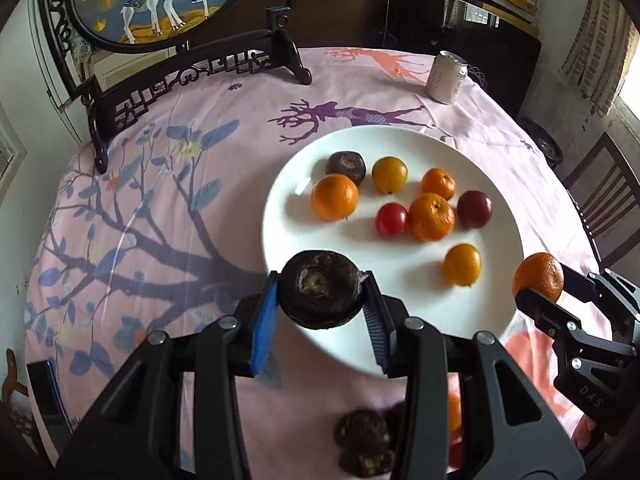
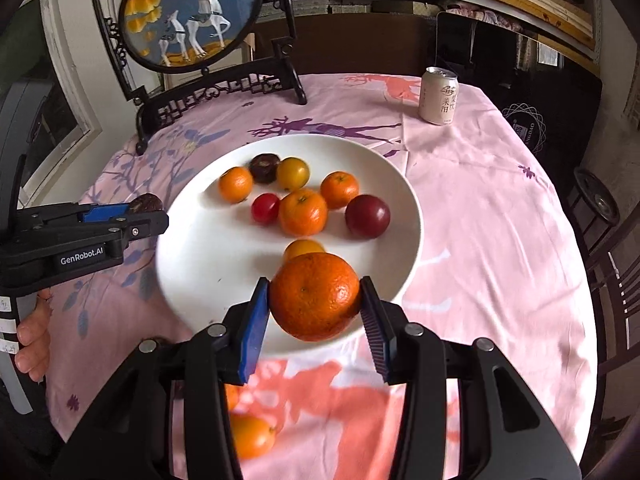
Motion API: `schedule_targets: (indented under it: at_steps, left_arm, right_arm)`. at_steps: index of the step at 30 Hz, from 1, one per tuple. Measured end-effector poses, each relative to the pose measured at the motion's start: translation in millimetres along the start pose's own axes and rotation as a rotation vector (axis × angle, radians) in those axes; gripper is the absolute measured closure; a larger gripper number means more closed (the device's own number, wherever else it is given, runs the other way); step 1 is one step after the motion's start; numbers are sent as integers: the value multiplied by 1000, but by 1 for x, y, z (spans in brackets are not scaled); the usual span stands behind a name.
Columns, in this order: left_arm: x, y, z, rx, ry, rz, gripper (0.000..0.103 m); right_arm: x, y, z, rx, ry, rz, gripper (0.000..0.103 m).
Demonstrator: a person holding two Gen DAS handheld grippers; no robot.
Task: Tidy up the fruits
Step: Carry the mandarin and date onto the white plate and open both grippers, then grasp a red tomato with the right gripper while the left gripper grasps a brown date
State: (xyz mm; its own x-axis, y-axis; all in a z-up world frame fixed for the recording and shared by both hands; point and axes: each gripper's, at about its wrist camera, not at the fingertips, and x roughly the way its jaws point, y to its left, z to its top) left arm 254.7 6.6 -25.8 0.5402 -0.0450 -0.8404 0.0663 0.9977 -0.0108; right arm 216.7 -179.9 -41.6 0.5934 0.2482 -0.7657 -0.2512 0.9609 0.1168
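Note:
A white plate (image 1: 500,200) (image 2: 192,264) on the pink tablecloth holds several small fruits: oranges, yellow and red ones, and a dark brown one (image 1: 345,166). My left gripper (image 1: 320,300) is shut on a dark brown fruit (image 1: 320,294) above the plate's near left rim; it also shows in the right wrist view (image 2: 146,203). My right gripper (image 2: 314,300) is shut on an orange (image 2: 315,295) above the plate's near rim; it also shows in the left wrist view (image 1: 539,276).
Two dark brown fruits (image 1: 362,446) and orange ones (image 2: 250,436) lie on the cloth near me. A drink can (image 1: 446,77) (image 2: 438,96) stands at the far right. A framed deer screen (image 1: 160,0) stands at the back left. Chairs stand at the right.

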Motion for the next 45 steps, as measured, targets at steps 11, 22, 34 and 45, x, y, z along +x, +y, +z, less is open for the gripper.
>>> schedule_targets:
  at_steps: [11,22,34,45]
  left_arm:
    - [52,-12,34,15,43,18,38]
    - [-52,16,-10,-53,-129,-10,20]
    - [-79,16,-160,-63,-113,-19,19]
    - [-82,14,-178,-69,-103,-32,19]
  right_arm:
    - [51,-19,30,21,46,-50,53]
    - [-32,-1,-5,-23,-35,-49,41]
    - [-90,45,-107,-9,-51,27,40]
    - [-82,59,-125,-2,-3,38,40]
